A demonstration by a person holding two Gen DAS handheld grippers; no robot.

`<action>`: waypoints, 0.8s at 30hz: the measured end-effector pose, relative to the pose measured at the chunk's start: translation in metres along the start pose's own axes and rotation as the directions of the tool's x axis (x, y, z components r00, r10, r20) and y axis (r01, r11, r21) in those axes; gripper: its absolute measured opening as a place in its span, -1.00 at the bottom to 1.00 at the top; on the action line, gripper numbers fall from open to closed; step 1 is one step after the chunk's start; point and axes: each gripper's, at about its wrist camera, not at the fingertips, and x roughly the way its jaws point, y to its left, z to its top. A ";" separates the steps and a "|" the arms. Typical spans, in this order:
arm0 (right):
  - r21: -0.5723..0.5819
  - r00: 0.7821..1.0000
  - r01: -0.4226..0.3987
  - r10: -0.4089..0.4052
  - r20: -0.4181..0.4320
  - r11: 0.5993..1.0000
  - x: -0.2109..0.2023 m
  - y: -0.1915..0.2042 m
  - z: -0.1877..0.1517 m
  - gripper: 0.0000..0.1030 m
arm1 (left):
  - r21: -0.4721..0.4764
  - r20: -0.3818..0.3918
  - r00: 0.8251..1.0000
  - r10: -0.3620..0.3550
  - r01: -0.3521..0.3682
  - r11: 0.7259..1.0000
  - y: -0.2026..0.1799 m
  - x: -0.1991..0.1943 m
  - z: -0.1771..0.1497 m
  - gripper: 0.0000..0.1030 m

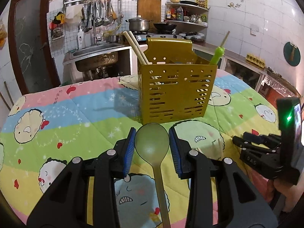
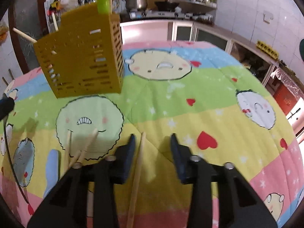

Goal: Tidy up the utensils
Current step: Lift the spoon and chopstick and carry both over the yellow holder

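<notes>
Utensils lie scattered on a cartoon-print quilt (image 2: 209,87) in a tiled kitchen, where a mustard-yellow slotted caddy (image 1: 174,93) stands upright near the middle of the cloth. Two pale chopsticks (image 1: 135,47) lean out of the caddy's left corner and a green-handled utensil (image 1: 217,54) juts from its right. In the left wrist view, the left gripper (image 1: 152,144) has its jaws spread, the blue pads flanking the bowl of an olive-green spoon (image 1: 152,142) without clearly pressing it; the handle runs back toward the camera. The caddy sits just beyond the spoon's tip. The right gripper (image 2: 153,146) is likewise spread wide over the quilt, a single wooden chopstick (image 2: 137,171) lying between its fingers close to the left one, untouched. Three more loose chopsticks (image 2: 83,148) rest to its left, with the caddy farther off.
</notes>
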 end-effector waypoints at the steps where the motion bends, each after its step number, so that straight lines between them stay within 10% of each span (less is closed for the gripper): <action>1: -0.005 1.000 0.004 -0.004 -0.015 1.000 0.004 0.002 0.001 -0.47 | -0.001 0.000 1.000 -0.002 0.002 1.000 0.000 0.001 0.001 -0.34; 5: -0.031 0.999 0.020 -0.021 -0.043 0.999 0.009 0.012 0.007 -0.87 | 0.004 -0.001 1.000 -0.005 0.005 1.000 0.000 0.002 0.001 -0.34; 14: 0.026 0.994 -0.049 0.047 0.100 0.998 -0.034 0.003 0.017 -0.90 | 0.001 0.037 0.999 -0.004 0.004 1.000 0.004 -0.010 0.006 -0.34; 24: 0.054 0.886 -0.078 0.044 0.461 0.995 -0.118 -0.004 0.027 -0.91 | 0.007 0.128 0.992 -0.002 0.001 1.000 0.000 -0.033 0.014 -0.34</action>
